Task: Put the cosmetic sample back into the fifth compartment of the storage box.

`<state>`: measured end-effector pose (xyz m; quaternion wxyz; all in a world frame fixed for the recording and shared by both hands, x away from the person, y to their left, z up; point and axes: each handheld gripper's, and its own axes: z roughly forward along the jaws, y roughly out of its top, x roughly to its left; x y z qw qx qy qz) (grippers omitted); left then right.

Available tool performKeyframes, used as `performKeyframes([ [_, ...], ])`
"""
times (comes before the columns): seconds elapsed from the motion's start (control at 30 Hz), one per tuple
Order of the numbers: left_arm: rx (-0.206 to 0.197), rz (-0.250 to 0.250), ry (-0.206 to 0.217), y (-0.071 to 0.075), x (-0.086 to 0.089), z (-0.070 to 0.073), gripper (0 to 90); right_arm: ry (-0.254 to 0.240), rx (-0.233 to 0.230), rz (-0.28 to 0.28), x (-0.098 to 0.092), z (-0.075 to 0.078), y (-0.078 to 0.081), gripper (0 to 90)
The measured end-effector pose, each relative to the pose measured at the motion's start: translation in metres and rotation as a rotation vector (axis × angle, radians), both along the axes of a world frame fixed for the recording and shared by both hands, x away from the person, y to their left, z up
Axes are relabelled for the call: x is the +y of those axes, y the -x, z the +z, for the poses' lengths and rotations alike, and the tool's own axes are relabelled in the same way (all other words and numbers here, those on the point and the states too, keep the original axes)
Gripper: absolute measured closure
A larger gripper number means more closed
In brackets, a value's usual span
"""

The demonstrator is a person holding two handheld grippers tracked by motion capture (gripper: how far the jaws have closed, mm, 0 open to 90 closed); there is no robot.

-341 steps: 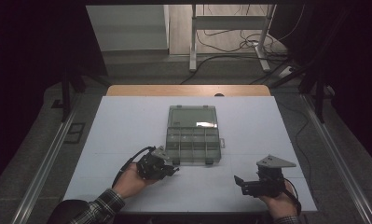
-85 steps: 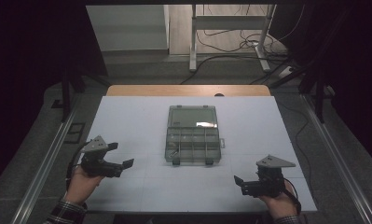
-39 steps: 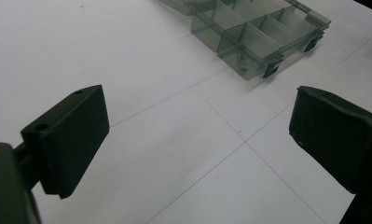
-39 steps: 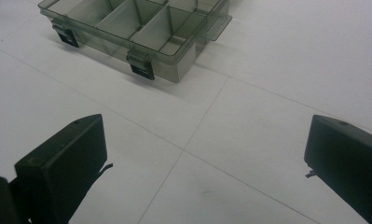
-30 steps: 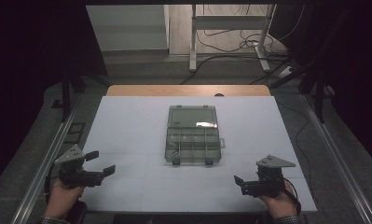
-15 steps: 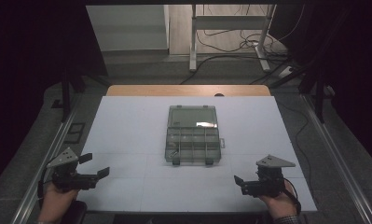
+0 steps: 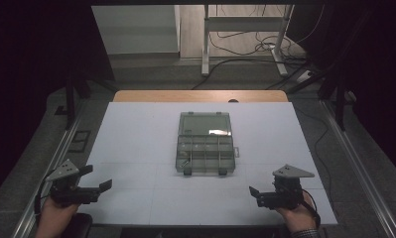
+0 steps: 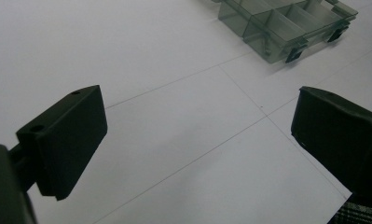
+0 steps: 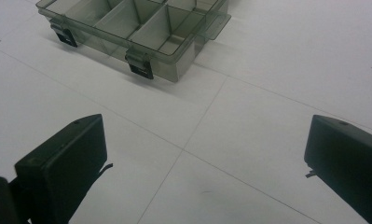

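Your left hand-held gripper (image 7: 94,187) sits at the lower left of the high view, over the near left corner of the white bench (image 7: 136,144), held in your left hand (image 7: 54,218). Its jaws are spread wide with nothing between them; in the left gripper view they stand far apart at the two bottom corners, with bare white surface and thin grid lines in the gap, and a bit of plaid sleeve (image 8: 358,213) shows at the lower right.

In the middle of the high view lies a clear grey plastic box (image 7: 205,143), its lid open and lying flat toward the far side, and its dividers splitting the near half into small compartments. Two dark latches (image 9: 140,68) hang on its near edge. The box shows at the upper right of the left gripper view (image 8: 286,28) and the upper left of the right gripper view.

Your right hand-held gripper (image 7: 255,194) rests at the lower right of the high view, in your right hand (image 7: 297,218), well apart from the box. Its jaws are also spread and empty.
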<state>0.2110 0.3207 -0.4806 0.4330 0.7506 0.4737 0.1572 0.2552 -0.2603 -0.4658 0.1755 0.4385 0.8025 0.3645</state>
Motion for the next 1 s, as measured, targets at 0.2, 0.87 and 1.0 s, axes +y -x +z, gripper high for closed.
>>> performKeyframes([
  [0.2, 0.003, 0.012, -0.004, 0.002, 0.003, 0.000, 4.1, 0.001, 0.001, -0.001, 0.000, 0.000, 0.000, 0.0],
  [0.87, 0.011, 0.033, -0.016, 0.009, 0.013, 0.000, 4.1, 0.001, 0.001, -0.005, 0.000, 0.000, 0.000, 0.0],
  [1.0, 0.014, 0.033, -0.012, 0.009, 0.013, 0.000, 4.1, 0.004, 0.003, -0.004, 0.000, 0.000, -0.001, 0.0],
])
